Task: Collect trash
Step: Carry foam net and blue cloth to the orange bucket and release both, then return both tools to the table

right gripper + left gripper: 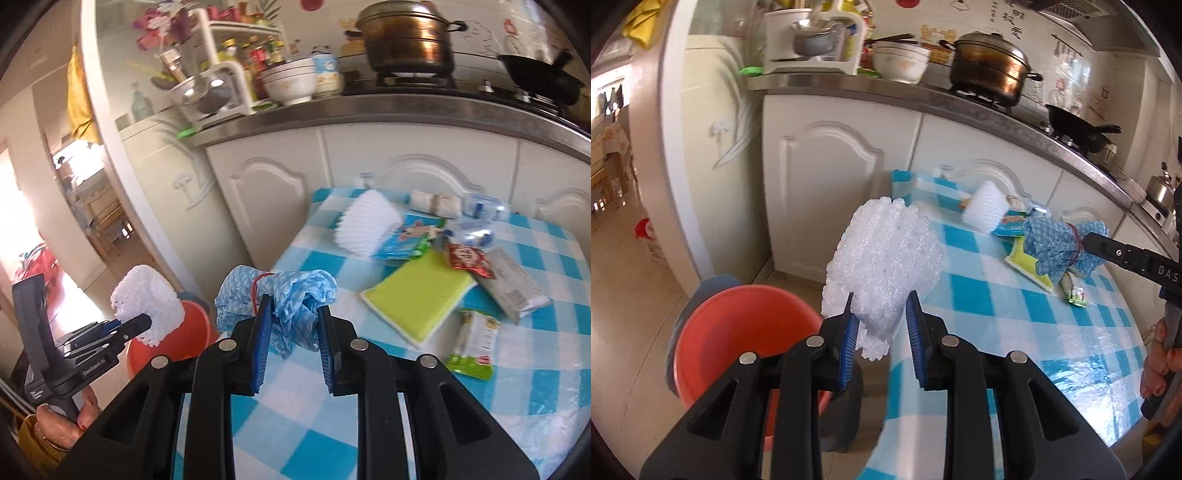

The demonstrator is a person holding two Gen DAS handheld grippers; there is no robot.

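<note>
**Both grippers hold trash**

Left wrist view: the left gripper (880, 306) pinches a white foam net (886, 258). At 9 o'clock sits an orange bucket (738, 332). The right gripper (293, 314) pinches a blue cloth (291, 291) over the checked surface (369, 406).

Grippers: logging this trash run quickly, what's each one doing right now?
Left gripper: shut on the white foam net.
Right gripper: shut on the blue cloth bundle.
</note>
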